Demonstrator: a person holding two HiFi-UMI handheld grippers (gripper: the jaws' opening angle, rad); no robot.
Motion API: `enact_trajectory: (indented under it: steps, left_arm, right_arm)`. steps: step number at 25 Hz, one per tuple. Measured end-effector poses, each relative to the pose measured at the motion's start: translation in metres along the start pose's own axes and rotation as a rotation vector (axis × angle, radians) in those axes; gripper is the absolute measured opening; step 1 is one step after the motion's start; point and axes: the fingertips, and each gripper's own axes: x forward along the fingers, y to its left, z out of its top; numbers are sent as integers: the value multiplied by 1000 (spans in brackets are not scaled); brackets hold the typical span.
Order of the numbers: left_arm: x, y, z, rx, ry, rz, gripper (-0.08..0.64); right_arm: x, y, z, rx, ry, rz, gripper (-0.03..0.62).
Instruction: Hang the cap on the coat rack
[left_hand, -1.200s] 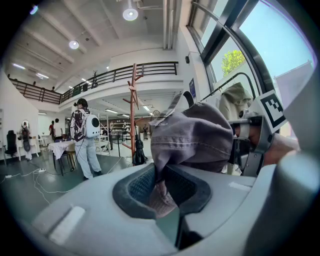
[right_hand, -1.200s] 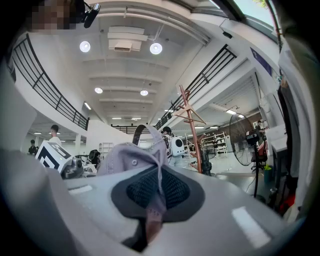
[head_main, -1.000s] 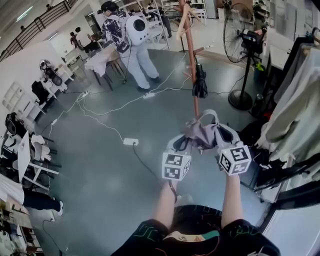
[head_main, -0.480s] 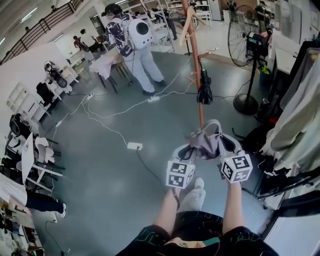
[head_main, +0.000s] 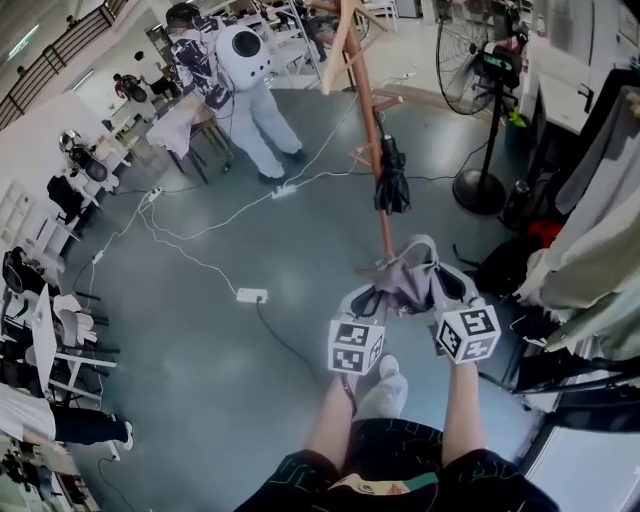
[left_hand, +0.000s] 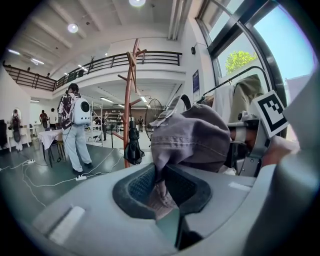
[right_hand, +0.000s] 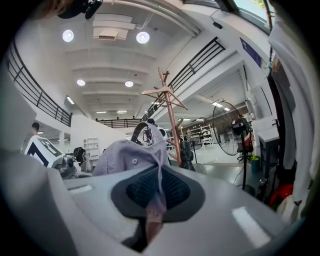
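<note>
Grey-mauve cloth cap (head_main: 405, 278), one only, is held up in the air between two grippers, in front of the coat rack (head_main: 366, 110) and on none of its pegs. Left gripper (head_main: 368, 297): jaws narrowed onto a fold of the cap's edge, gripping it. Right gripper (head_main: 447, 287): jaws pinched almost together on the opposite edge. One reddish wooden rack, with one black folded umbrella (head_main: 390, 180) hanging from it. One standing fan (head_main: 465, 50) to the right. One person (head_main: 262, 120) with a white backpack stands well beyond.

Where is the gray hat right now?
The cap sits in the middle of the head view, pinched between the left tongs and right tongs, with the brown coat rack just beyond it.
</note>
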Motion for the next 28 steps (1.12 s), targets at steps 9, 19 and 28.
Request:
enact_trajectory:
  steps: [9,19,28]
  left_arm:
    - [64,68,8,-17,45,24,63]
    - [132,131,49,-65,-44,32,63]
    - [163,160,62,-111,-62,35,63]
  right_arm:
    - [92,-33,-9,55,41,18,15]
    - [175,-57,29,-51,48,38,15]
    - [214,-64,41,-94,77,51,15]
